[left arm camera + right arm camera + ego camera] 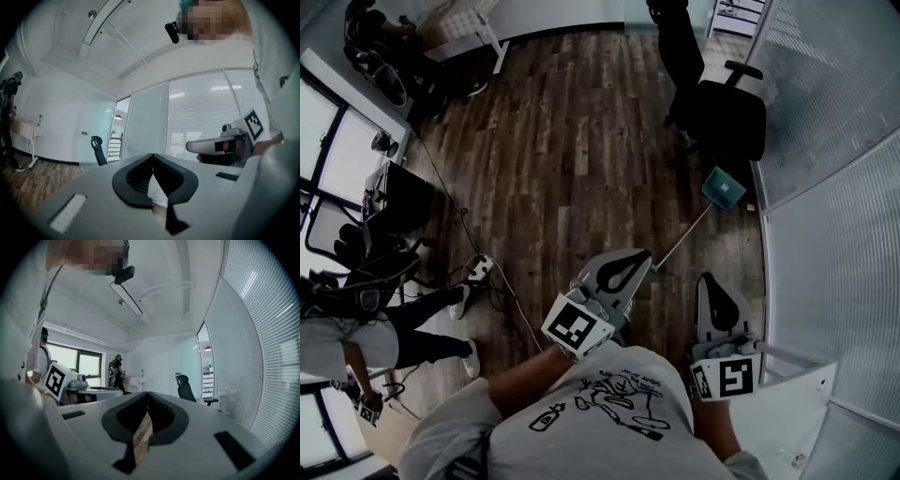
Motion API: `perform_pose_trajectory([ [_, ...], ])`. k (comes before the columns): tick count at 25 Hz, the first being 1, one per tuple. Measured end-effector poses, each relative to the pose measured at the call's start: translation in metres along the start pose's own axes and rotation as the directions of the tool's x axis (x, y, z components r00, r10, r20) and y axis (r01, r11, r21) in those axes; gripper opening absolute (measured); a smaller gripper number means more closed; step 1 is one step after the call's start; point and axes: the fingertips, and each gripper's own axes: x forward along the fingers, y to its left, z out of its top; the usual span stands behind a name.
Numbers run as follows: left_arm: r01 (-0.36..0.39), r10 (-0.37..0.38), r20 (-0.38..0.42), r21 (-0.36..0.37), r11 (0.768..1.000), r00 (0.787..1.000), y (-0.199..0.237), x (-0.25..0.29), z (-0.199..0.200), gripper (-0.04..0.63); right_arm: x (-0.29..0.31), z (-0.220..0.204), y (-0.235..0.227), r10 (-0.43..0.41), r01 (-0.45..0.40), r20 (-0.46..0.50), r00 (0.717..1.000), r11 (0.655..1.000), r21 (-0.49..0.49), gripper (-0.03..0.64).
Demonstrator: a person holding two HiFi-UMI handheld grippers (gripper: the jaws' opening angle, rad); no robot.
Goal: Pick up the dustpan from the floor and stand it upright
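Wood floor (581, 141): dustpan (724, 187) lies ahead, handle end near left gripper (642, 255); right gripper (710, 278) beside; both closed, empty.

The wood floor (572, 141) lies open through the middle of the room, a broad lane ahead of the left claw (645, 256) and the right claw (710, 279). The right side is tight. The blind-covered wall (834, 216) closes it off, and a black chair (717, 108) stands just beside the dustpan (724, 187) on its far side. To the left, a power strip (480, 267) and cables (450, 202) trail over the boards, with a person (366, 342) standing near them.
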Motion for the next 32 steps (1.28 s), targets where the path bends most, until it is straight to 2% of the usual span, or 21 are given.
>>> perform_pose_trajectory([
  [11, 0.009, -0.009, 0.011, -0.006, 1.000, 1.000, 0.046, 0.009, 0.004, 0.002, 0.046, -0.001, 0.003, -0.007, 0.007, -0.020, 1.000, 1.000, -0.011, 0.005],
  [17, 0.021, -0.021, -0.003, -0.003, 1.000, 1.000, 0.021, 0.021, -0.016, 0.002, 0.028, -0.017, -0.012, -0.006, 0.006, -0.012, 1.000, 1.000, -0.007, 0.005],
  [20, 0.033, -0.033, 0.003, 0.006, 0.999, 0.999, 0.023, 0.036, -0.007, 0.002, 0.035, -0.007, -0.023, -0.001, 0.001, -0.015, 1.000, 1.000, -0.014, 0.005],
  [24, 0.038, -0.039, 0.022, 0.018, 0.999, 0.999, -0.001, 0.057, -0.006, 0.002, 0.016, -0.010, -0.054, -0.008, 0.008, -0.016, 1.000, 0.999, -0.034, 0.005],
  [28, 0.051, -0.052, 0.004, 0.027, 0.998, 0.999, -0.020, 0.075, -0.022, 0.002, -0.004, -0.023, -0.087, -0.041, 0.041, -0.015, 0.999, 0.999, -0.028, 0.005],
  [32, 0.065, -0.064, -0.029, 0.022, 0.998, 0.998, -0.019, 0.079, -0.026, 0.002, -0.004, -0.026, -0.090, -0.046, 0.045, -0.032, 0.998, 0.999, -0.031, 0.005],
])
